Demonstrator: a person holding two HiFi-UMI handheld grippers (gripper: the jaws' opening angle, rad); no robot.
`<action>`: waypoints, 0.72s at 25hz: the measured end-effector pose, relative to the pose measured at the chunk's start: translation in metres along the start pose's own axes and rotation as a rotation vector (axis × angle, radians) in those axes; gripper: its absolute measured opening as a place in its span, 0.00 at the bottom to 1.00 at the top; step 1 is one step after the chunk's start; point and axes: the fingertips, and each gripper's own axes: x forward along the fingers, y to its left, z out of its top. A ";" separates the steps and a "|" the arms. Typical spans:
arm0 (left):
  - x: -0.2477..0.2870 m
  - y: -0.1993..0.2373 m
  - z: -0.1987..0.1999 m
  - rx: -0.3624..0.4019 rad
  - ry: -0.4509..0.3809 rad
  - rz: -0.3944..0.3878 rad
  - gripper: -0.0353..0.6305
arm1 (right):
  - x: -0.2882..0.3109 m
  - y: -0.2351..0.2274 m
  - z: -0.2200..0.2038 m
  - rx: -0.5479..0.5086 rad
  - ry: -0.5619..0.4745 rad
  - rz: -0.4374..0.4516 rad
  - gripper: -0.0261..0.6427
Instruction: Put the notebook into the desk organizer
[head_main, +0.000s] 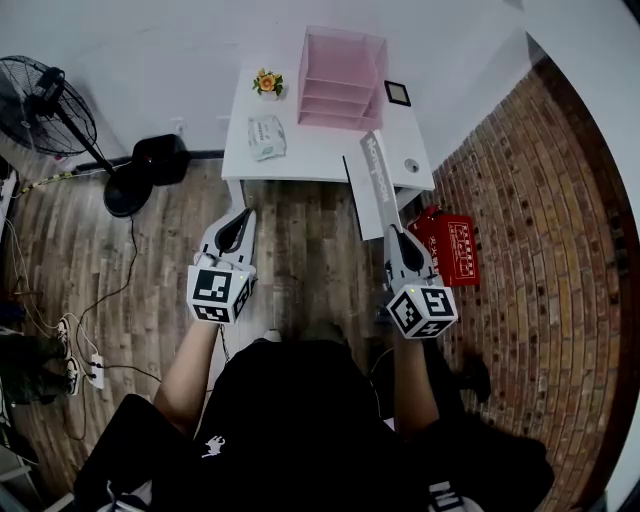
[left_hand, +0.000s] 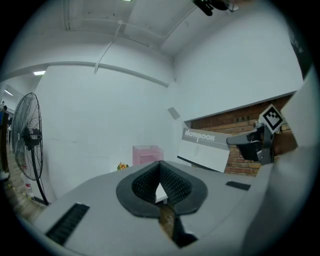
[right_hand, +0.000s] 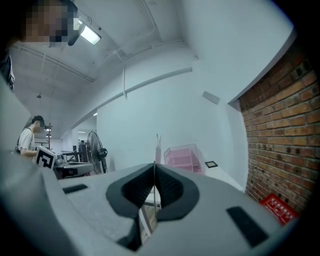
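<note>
Standing back from a white tabletop (head_main: 300, 160), a person holds the right gripper (head_main: 394, 228) level, its fingers (right_hand: 172, 189) pinching one end of a grey-spined notebook (head_main: 377, 175). The notebook is up in the air, spine uppermost, pointing toward the tabletop. The pink desk organizer (head_main: 343, 78) sits at the back of the tabletop, well apart from the notebook. The left gripper (head_main: 243, 214) is level alongside, fingers (left_hand: 144, 184) pressed together on nothing. A flower pot (head_main: 267, 83) and a tissue pack (head_main: 266, 137) lie left of the organizer, and a fan (head_main: 45, 105) stands on the wood floor.
</note>
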 end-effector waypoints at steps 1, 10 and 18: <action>0.001 0.000 -0.002 -0.005 0.004 -0.002 0.06 | 0.002 0.000 0.000 0.000 0.001 0.002 0.05; 0.031 -0.002 -0.021 0.021 0.045 0.025 0.06 | 0.031 -0.030 -0.014 0.026 0.039 0.028 0.05; 0.103 -0.013 -0.014 0.040 0.055 0.100 0.06 | 0.084 -0.084 -0.007 0.031 0.060 0.120 0.05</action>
